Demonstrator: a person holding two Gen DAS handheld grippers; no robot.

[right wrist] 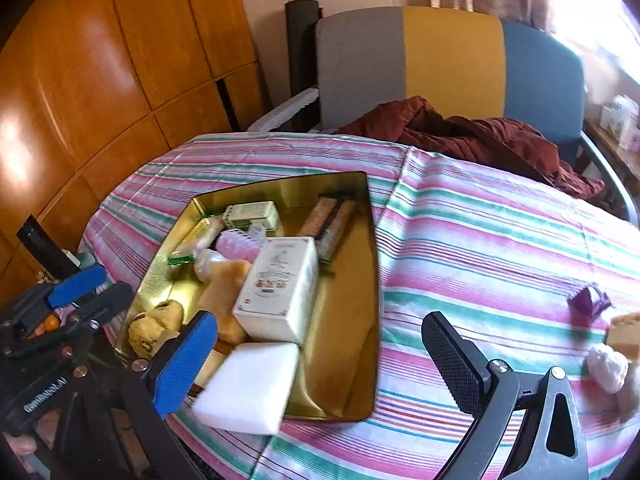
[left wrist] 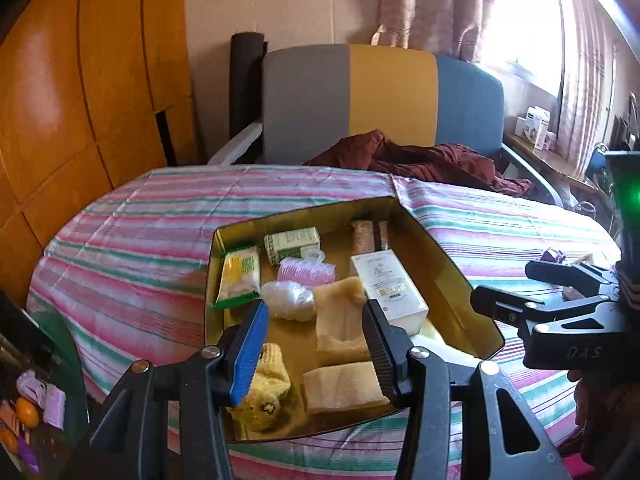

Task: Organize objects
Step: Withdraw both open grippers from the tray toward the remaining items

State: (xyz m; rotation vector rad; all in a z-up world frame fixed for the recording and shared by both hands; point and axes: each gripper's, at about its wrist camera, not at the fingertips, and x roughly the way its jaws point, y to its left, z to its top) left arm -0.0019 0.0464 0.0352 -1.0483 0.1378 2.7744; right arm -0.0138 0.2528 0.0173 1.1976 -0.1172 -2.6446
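While over gold tray [left wrist: 448,256], both grippers' jaws gape, holding nothing.

I noted a gold-lined metal tin [right wrist: 352,320] on a pink, green and white striped tablecloth [right wrist: 500,240], a white carton box [right wrist: 276,292], and a grey, yellow and blue chair back [left wrist: 380,100].

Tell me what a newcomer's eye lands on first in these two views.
First the gold tin box, open on the pink and green striped tablecloth and crowded with small goods: a tall white carton, a pink hair roller, beige cloths. Behind the table stands a chair banded grey, yellow and blue, with a dark red garment heaped on it. Both open grippers, the left gripper and right gripper, hang over the near end.
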